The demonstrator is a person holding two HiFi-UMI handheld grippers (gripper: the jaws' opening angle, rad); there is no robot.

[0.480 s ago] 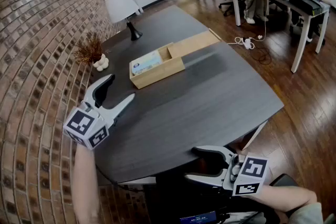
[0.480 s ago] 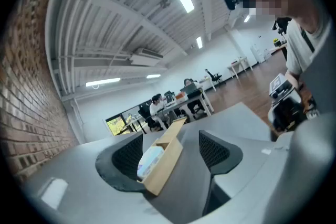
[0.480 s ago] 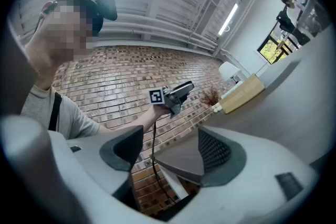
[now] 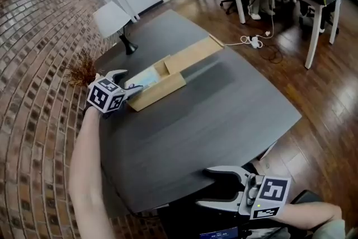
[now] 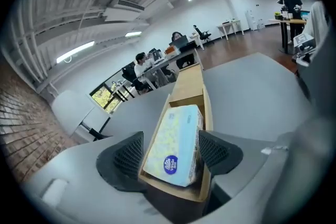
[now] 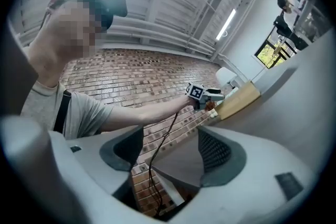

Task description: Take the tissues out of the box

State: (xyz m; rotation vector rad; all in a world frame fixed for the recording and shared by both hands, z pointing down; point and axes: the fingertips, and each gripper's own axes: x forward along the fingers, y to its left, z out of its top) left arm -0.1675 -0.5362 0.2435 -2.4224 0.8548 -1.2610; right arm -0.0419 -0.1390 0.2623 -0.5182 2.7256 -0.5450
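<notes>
Hovering over the near end of the wooden box point(image 4: 165, 85), the left gripper point(image 4: 130, 82) has its jaws spread wide, one to each side of the box, pads clear and clamped on nothing. Look down its own view: the tissue pack point(image 5: 176, 147) sits right between those open jaws, lying flat in the box's open compartment, pale patterned wrap, a round blue logo at the end nearest the camera. Beyond the pack, the sliding lid point(image 4: 193, 53) is drawn back, covering only the far half of the box. All of it rests on the dark table point(image 4: 212, 120), box set on a diagonal toward the brick wall point(image 4: 33, 64) side. A white-shaded lamp point(image 4: 114, 22) stands behind the box, a dried plant point(image 4: 83, 70) just beside the left gripper's cube.

Down at the near edge of the table, well apart from the box, the right gripper point(image 4: 215, 187) is held low, its jaws released and open too. Its own view shows only the table edge past them, nothing between the pads
</notes>
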